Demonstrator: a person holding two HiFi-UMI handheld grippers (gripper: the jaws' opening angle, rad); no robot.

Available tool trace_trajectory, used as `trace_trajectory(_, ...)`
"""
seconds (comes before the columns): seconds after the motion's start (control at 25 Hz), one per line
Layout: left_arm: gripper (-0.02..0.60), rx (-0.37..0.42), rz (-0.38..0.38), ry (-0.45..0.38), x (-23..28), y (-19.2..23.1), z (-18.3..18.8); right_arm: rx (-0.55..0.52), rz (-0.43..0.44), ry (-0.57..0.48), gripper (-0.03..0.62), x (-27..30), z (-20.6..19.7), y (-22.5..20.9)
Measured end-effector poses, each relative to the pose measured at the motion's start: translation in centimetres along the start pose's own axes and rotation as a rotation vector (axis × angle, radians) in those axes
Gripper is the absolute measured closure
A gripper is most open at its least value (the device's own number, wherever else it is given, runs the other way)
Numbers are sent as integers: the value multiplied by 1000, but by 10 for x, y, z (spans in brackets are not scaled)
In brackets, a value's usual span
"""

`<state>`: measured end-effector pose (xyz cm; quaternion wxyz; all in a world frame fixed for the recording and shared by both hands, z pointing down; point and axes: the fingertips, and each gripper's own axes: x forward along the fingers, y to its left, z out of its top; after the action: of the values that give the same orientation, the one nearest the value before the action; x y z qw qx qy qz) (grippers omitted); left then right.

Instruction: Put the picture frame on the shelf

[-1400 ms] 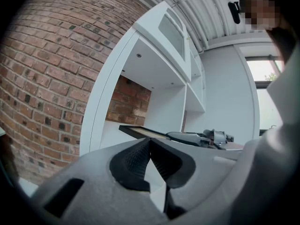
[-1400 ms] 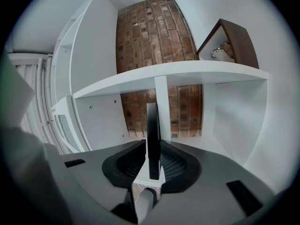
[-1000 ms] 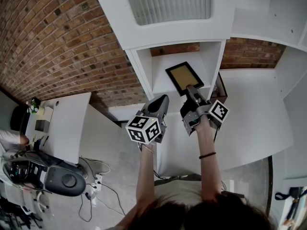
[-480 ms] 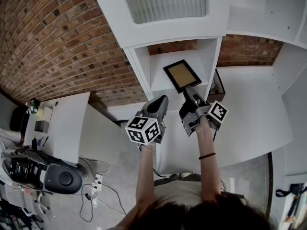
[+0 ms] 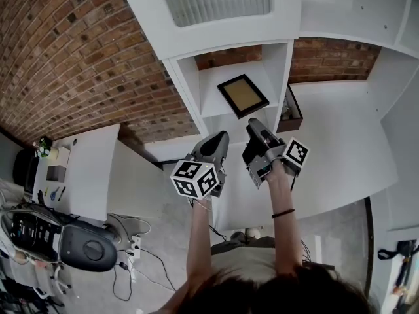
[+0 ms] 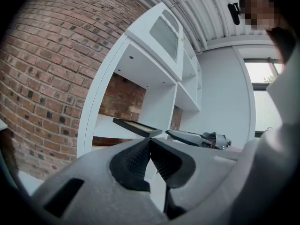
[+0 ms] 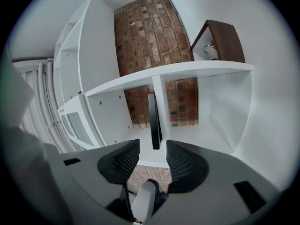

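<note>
The picture frame [image 5: 243,95], black-edged with a tan face, rests in the white shelf's open compartment [image 5: 211,93]. The right gripper view shows it edge-on [image 7: 154,121]; the left gripper view shows it as a dark slab [image 6: 136,126]. My right gripper [image 5: 256,127] is open just in front of its near corner. Its jaws have just been opening, and nothing is pressed between the pads [image 7: 182,162]. My left gripper [image 5: 219,140] hovers to the left, shut on nothing, pads [image 6: 138,156] touching.
A dark brown wooden box [image 5: 290,110] stands in the shelf section to the right. Brick wall [image 5: 78,57] runs behind and left of the shelf. Below left are a white table [image 5: 85,169], a black machine [image 5: 85,247] and floor cables.
The right gripper's jaws have left the frame's near corner and drawn back a little. The frame stays on the shelf. The left gripper has shifted slightly, still shut.
</note>
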<state>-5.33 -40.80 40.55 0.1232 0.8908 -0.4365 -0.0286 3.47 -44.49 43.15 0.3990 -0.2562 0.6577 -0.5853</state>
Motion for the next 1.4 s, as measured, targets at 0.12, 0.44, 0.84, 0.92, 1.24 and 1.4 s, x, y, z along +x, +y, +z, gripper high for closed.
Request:
trace_trajectory(0.12, 571, -2, -2, 8, -4, -6, -6, 4, 5, 10, 445, -7, -5, -1)
trace_trajectory(0.44, 571, -4, 8, 5, -20, -14, -12, 6, 21, 42, 468, -21, -20, 2)
trace_trajectory(0.84, 571, 1, 3, -3, -30, -31, -13, 6, 67, 65, 552, -38, -30, 15)
trace_trajectory(0.92, 571, 0, 3, -1, -31, -33, -14, 6, 74, 71, 562, -40, -31, 17)
trace_trajectory(1.24, 571, 6, -3, -6, -32, -40, -12, 4, 90, 70, 583, -46, -32, 23)
trace_trajectory(1.4, 571, 17, -4, -10, -34, -42, -8, -16, 96, 68, 585, -47, -31, 27)
